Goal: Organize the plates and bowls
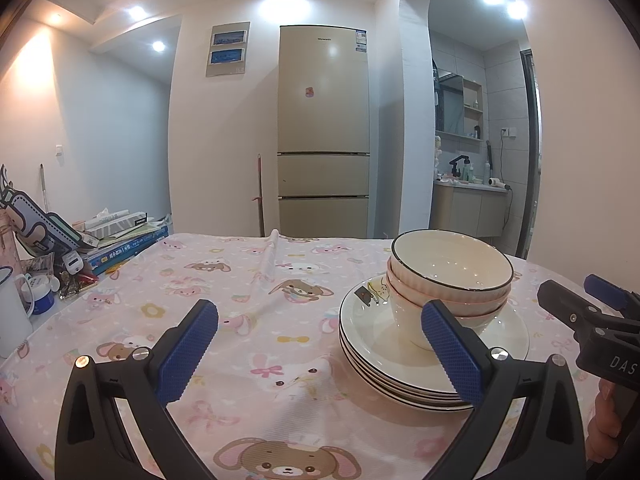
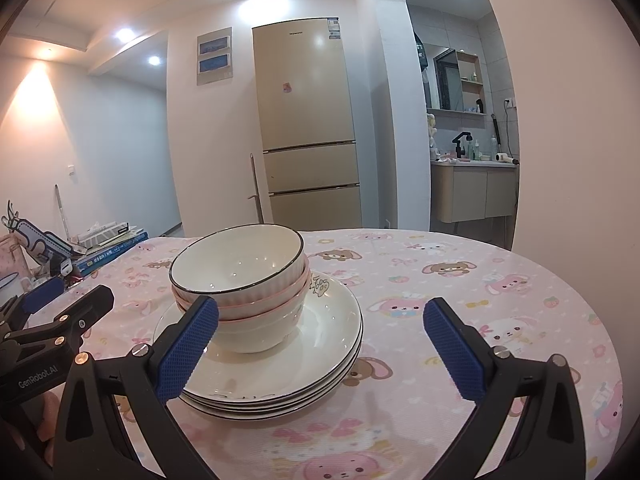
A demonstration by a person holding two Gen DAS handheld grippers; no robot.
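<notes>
Several cream plates with dark rims (image 1: 374, 356) (image 2: 320, 356) lie stacked on the pink cartoon tablecloth. Nested bowls (image 1: 448, 276) (image 2: 240, 276) stand on top of the stack, the top one white with a dark rim, pink-rimmed ones beneath. My left gripper (image 1: 320, 346) is open just left of the stack, its right finger in front of the bowls. My right gripper (image 2: 322, 346) is open just right of the stack, its left finger in front of the bowls. Nothing is held. Each gripper shows at the edge of the other's view (image 1: 580, 300) (image 2: 60, 300).
Books, boxes and a cartoon cut-out (image 1: 116, 236) (image 2: 108, 240) are piled at the table's left edge, with a white mug (image 1: 12, 316) and small items beside them. The tablecloth (image 1: 256, 292) (image 2: 480, 300) stretches left and right of the stack. A fridge (image 1: 322, 132) stands behind the table.
</notes>
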